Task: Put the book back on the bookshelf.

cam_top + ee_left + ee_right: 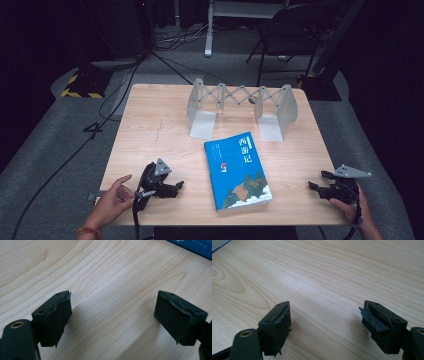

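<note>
A blue book (238, 170) with white Chinese lettering lies flat at the table's front centre. To its left my left gripper (176, 187) rests on the wooden table (150, 130), jaws pointing right toward the book; the person's left hand (111, 200) lies open beside it, off the handle. In the left gripper view the gripper (112, 317) stands open over bare wood, with a corner of the book (197, 246) at the top right. My right gripper (318, 181) sits near the table's right front edge, held by the right hand, jaws open and pointing left. Its own view shows the gripper (325, 322) open with nothing between the pads.
A white expanding bookend rack (241, 107) with a scissor lattice stands at the back of the table, behind the book. Beyond the table are a chair (290, 30), cables and a yellow-black marked stand base (82, 86) on the grey floor.
</note>
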Demonstrator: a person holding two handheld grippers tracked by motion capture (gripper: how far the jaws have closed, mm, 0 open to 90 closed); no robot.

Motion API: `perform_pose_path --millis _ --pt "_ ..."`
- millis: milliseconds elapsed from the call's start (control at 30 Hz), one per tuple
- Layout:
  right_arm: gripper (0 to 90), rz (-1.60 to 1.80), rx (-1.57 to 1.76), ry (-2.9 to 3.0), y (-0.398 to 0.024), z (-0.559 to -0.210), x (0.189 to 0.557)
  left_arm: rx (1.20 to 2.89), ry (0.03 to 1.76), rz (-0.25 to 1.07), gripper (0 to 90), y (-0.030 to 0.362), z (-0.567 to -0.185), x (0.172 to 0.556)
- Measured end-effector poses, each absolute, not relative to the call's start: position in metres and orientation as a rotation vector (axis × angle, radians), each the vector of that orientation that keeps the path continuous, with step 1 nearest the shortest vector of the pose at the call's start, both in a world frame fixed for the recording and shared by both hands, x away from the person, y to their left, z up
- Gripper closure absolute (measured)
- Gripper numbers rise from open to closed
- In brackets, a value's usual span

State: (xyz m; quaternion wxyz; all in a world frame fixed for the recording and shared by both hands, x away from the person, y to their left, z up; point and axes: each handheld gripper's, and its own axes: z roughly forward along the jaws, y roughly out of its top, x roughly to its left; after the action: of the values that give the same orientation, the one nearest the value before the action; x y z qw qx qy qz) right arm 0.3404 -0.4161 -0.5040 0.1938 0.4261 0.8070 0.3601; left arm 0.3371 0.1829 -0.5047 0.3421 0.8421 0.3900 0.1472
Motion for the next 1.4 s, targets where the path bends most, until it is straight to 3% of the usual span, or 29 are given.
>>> perform_pose_path --millis 400,533,900,967,1033,1100,1167,1400 --pt "23.1 1.01 1.098 2.314 -0.413 -0.503 0.338 2.2 1.014 0.393 12.4 0.174 -0.504 0.34" --pt "28.5 0.997 1.018 2.341 -0.406 -0.501 0.335 2.202 0.992 0.387 15.6 0.17 -0.504 0.335" --pt "35.3 1.049 0.671 2.629 -0.329 -0.48 0.328 2.252 0.884 0.337 13.0 0.129 -0.504 0.328" --pt "36.1 1.032 0.615 2.687 -0.314 -0.481 0.325 2.256 0.882 0.332 10.3 0.124 -0.505 0.331" --pt "36.6 1.015 0.57 2.725 -0.303 -0.482 0.321 2.27 0.918 0.33 0.7 0.12 -0.505 0.338" --pt "37.6 1.02 0.56 2.735 -0.3 -0.483 0.321 2.266 0.924 0.334 0.6 0.118 -0.505 0.34" --pt "45.1 0.985 0.571 2.744 -0.291 -0.483 0.322 2.253 0.959 0.348 0.7 0.11 -0.505 0.352" --pt "52.8 0.933 0.538 2.776 -0.279 -0.484 0.327 2.248 0.973 0.365 0.7 0.102 -0.505 0.371"
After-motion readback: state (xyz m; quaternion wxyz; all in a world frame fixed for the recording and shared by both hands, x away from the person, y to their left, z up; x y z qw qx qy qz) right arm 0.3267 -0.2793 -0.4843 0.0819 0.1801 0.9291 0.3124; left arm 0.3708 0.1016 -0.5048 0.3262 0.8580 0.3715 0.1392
